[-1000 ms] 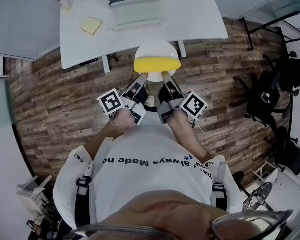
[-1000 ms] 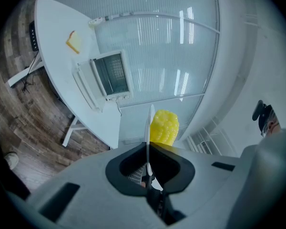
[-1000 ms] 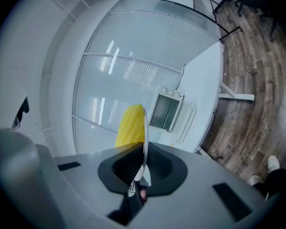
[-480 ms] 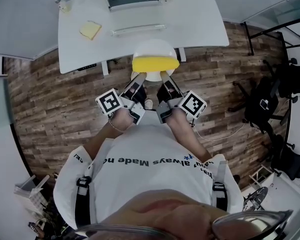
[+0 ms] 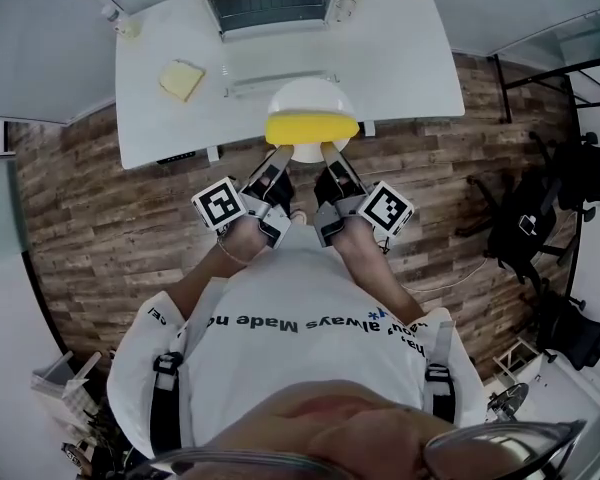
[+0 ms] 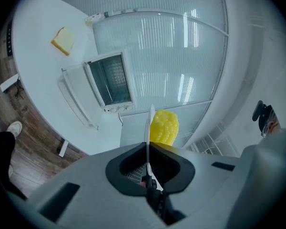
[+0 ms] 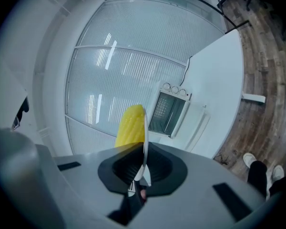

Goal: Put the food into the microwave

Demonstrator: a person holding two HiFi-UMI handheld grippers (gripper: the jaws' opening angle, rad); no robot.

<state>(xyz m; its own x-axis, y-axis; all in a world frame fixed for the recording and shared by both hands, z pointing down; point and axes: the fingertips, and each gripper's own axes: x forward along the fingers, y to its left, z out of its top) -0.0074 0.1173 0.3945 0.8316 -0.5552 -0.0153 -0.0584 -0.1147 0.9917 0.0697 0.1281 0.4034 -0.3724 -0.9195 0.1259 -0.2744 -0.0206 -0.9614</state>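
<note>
I hold a white plate (image 5: 310, 101) between my two tools. The left tool (image 5: 283, 154) is clamped on the plate's near rim on the left, and the right tool (image 5: 330, 152) is clamped on the same rim on the right. In each tool's own view the thin plate edge runs straight up between the closed jaws.

A yellow cob of corn (image 5: 312, 128) lies across the plate on the side nearest me. The plate is up in the air, and from my head it overlaps the near edge of the white surface (image 5: 405, 58).

The microwave (image 5: 278, 0) stands at the far side of that surface, straight ahead of the plate. Its door (image 5: 280, 71) hangs open and folded down toward me, and the dark inside shows through the opening. The corn is on the plate, outside the microwave.

A yellow slice (image 5: 182, 79) lies on the surface to the left of the door, well apart from the plate. A wooden floor (image 5: 90, 218) runs below, and dark chairs (image 5: 540, 203) stand off to the right.
</note>
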